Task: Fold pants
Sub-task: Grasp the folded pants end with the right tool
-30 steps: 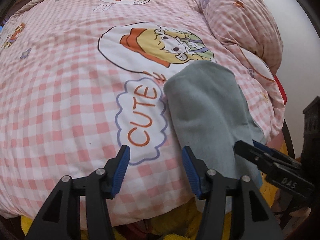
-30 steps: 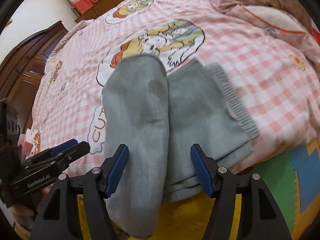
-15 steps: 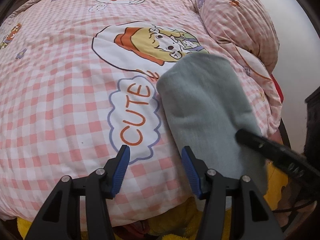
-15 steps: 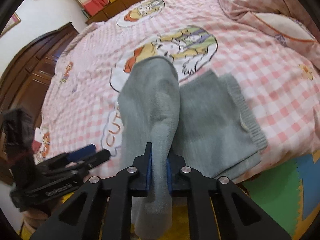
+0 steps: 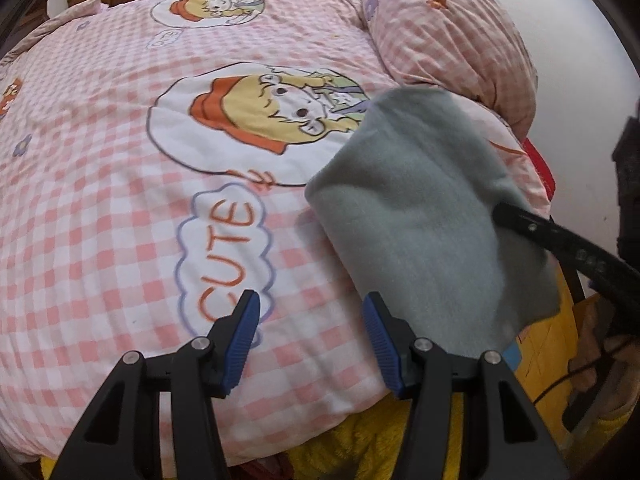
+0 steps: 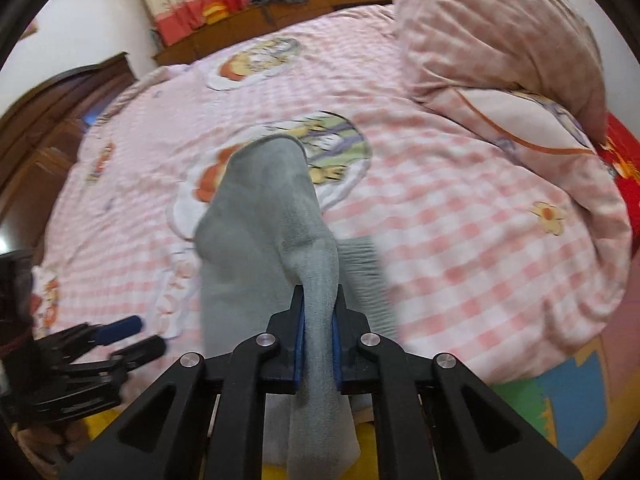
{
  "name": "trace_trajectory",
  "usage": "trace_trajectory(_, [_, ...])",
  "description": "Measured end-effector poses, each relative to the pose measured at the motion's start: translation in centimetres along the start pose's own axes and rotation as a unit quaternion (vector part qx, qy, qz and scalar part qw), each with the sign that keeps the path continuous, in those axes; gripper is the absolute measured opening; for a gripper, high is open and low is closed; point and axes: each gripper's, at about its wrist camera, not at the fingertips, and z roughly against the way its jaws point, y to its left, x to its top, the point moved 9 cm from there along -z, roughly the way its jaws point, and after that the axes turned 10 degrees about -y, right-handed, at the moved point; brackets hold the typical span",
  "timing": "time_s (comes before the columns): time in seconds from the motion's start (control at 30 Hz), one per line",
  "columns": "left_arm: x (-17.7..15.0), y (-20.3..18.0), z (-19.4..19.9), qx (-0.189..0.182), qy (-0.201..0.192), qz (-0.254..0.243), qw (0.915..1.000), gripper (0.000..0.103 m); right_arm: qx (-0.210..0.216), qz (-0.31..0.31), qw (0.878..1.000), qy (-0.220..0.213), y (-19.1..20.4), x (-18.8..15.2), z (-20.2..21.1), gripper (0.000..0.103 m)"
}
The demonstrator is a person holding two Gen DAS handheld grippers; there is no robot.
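While the pants (image 6: 276, 248) lay on the bed (image 6: 460, 216) near its front edge, a bunched fold of them was squeezed between the closed pads of the right gripper (image 6: 319, 340). The left gripper (image 5: 310, 332) stood wide open and empty, the pants (image 5: 432, 216) just right of its right finger.

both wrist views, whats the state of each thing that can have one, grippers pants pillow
left gripper: open, holding nothing, over the checked bedcover
right gripper: shut on a bunched fold of the grey pants
grey pants: partly lifted, near end hanging past the bed edge
pillow: resting at the bed's right side, untouched
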Motion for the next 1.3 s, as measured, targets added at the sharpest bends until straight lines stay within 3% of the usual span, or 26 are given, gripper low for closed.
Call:
trace_trajectory(0.27, [0.2,-3.2,-3.4,-0.05,0.027,0.02,0.9982,0.057,-0.032,0.001,0.999,0.036,-3.6,-2.9,-4.6,0.013])
trace_trajectory(0.4, [0.2,-4.3,-4.4,-0.07,0.037,0.042,0.996,0.057,-0.029,0.007,0.999,0.034,-4.3,-3.0,-4.8,0.022])
trace_trajectory(0.5, [0.2,-4.8,-4.6,-0.076,0.04,0.039,0.9955,0.057,-0.015,0.001,0.999,0.029,-4.3,-2.1,-3.8,0.023])
trace_trajectory(0.53, [0.1,-5.0,-4.8,-0.074,0.04,0.036,0.9958,0.059,-0.005,-0.002,1.0,0.017,-4.3,-1.3,-2.9,0.025])
trace_trajectory(0.6, [-0.2,-4.9,-5.0,-0.07,0.04,0.037,0.996,0.061,0.011,0.0,1.0,0.007,-4.1,-0.5,-1.8,0.039])
trace_trajectory(0.67, [-0.4,-4.9,-5.7,-0.07,0.045,0.048,0.9954,0.061,0.025,0.008,1.0,0.006,-3.7,-0.2,-1.5,0.061])
trace_trajectory(0.87, [-1.1,-4.7,-7.3,-0.054,0.059,0.053,0.9954,0.064,0.007,0.071,0.996,0.058,-3.2,-3.3,-4.5,0.062])
trace_trajectory(1.07, [-1.3,-4.5,-8.5,-0.049,0.062,0.062,0.9949,0.069,0.053,-0.002,0.997,0.063,-4.7,-4.9,-6.8,0.072])
trace_trajectory(1.2, [-1.1,-5.2,-8.9,-0.043,0.06,0.052,0.9959,0.079,0.058,-0.012,0.997,0.046,-4.5,-5.1,-6.5,0.07])
trace_trajectory(1.27, [-0.9,-5.5,-9.1,-0.042,0.054,0.043,0.9968,0.079,0.085,-0.018,0.996,0.037,-3.8,-5.2,-6.0,0.045])
trace_trajectory(1.3, [-0.7,-5.7,-9.1,-0.047,0.043,0.034,0.9974,0.076,0.084,-0.021,0.996,0.032,-3.7,-5.1,-5.8,0.044])
